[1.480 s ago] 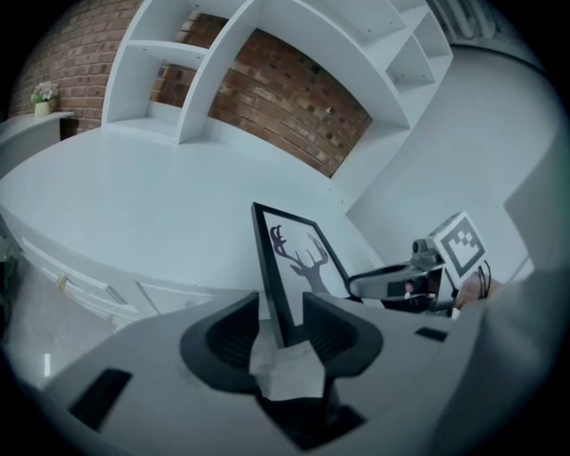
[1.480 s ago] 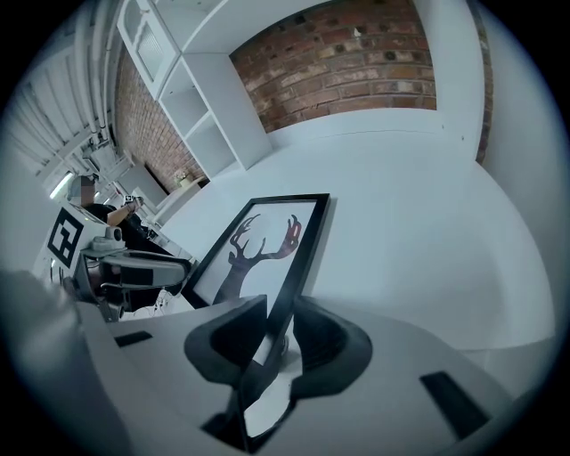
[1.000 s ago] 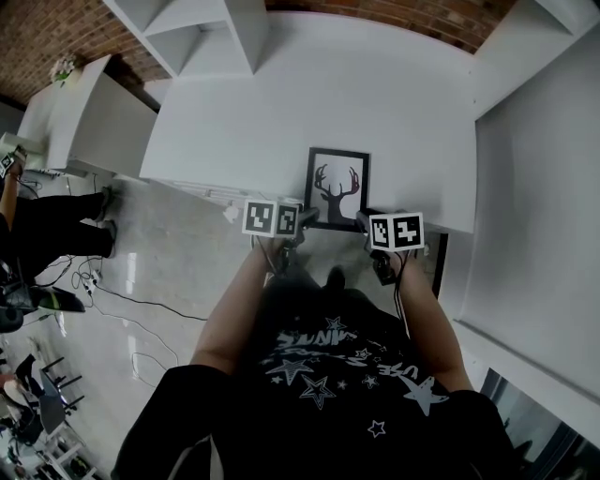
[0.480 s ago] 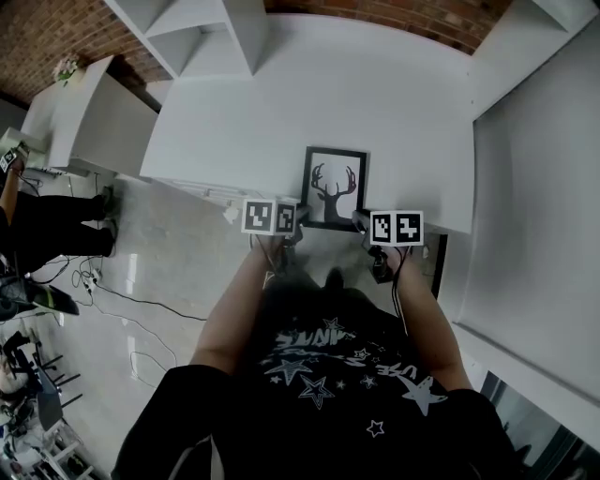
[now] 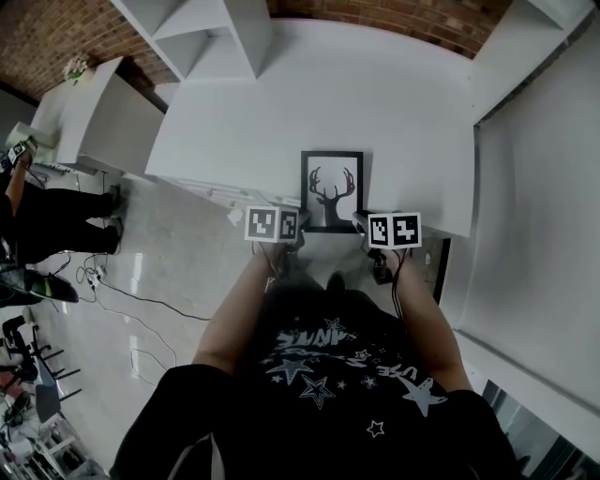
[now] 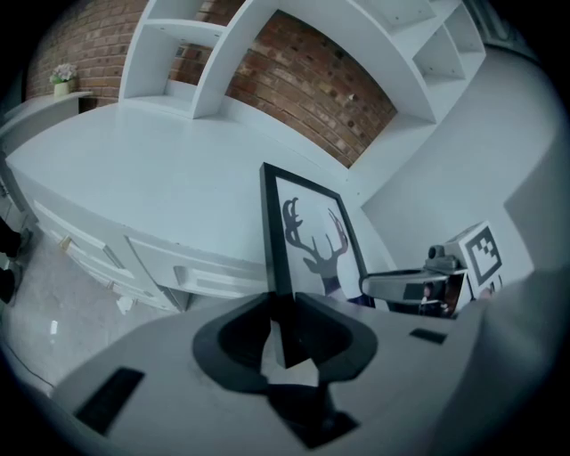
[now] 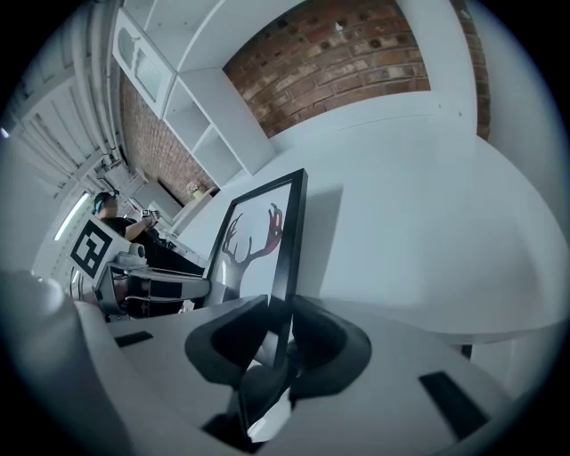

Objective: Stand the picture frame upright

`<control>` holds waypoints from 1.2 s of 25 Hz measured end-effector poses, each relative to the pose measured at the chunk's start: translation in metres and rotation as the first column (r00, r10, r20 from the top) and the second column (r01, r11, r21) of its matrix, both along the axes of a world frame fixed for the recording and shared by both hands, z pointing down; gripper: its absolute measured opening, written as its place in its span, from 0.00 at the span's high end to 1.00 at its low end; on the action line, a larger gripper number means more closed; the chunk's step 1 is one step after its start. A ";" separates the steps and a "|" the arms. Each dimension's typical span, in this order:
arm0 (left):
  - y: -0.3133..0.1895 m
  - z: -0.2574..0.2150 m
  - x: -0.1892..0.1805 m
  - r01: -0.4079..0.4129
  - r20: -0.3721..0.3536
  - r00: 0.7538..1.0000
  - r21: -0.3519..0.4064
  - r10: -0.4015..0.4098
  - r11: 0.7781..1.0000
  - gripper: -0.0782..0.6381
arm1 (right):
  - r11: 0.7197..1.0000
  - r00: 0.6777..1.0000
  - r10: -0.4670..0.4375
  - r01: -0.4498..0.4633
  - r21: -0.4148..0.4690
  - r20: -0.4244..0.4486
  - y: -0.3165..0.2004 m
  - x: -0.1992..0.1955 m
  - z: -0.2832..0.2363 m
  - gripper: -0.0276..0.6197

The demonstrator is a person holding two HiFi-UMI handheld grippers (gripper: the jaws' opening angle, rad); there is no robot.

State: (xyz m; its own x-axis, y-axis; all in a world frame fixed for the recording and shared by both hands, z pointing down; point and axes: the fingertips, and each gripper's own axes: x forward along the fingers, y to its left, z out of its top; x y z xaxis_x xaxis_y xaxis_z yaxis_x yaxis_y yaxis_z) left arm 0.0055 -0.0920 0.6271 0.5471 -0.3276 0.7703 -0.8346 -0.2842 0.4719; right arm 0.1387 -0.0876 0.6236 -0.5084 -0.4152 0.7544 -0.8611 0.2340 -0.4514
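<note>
Two hand-held grippers meet at the front edge of a white worktop (image 5: 394, 103), with a black picture frame (image 5: 332, 190) between them. Behind the frame the worktop runs bare to a white shelf unit (image 5: 216, 33) and a brick wall (image 5: 394, 14). A small potted plant (image 5: 73, 68) sits on a lower white unit at the far left. Drawers (image 6: 178, 267) show under the worktop's edge. On the pale floor lie loose cables (image 5: 122, 300), and a person in dark clothes (image 5: 47, 211) is at the left margin. Nothing lies between the grippers and the frame.

The frame holds a dark silhouette of a stag's head with antlers on white. Each gripper's cube carries black-and-white square markers. The star-printed shirt below has lettering that cannot be read.

The frame rises steeply from the worktop, its lower edge nearest the person. The left hand-held gripper (image 5: 300, 225) has just been closing its jaws, and they now pinch the frame's left rail near the bottom corner. The right hand-held gripper (image 5: 360, 223) has its jaws clamped narrowly on the right rail, also low down.
</note>
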 end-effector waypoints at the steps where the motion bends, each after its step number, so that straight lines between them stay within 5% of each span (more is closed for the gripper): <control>1: -0.001 -0.003 0.001 0.011 -0.003 1.000 0.009 -0.011 1.000 0.76 | 1.000 1.000 -0.009 0.009 0.017 0.009 -0.003 0.001 -0.004 0.81; 8: -0.009 -0.037 0.005 0.099 -0.015 0.995 0.108 -0.098 0.989 0.76 | 0.987 0.996 -0.072 0.066 0.147 0.043 -0.019 0.005 -0.041 0.81; 19: -0.039 -0.091 -0.060 0.219 -0.039 0.975 0.271 -0.217 0.937 0.76 | 0.923 0.973 -0.218 0.181 0.339 0.073 -0.066 -0.062 -0.093 0.81; 30: -0.130 -0.106 -0.123 0.194 -0.069 0.981 0.350 -0.182 0.916 0.76 | 0.896 0.981 -0.192 0.166 0.411 0.022 -0.150 -0.124 -0.108 0.81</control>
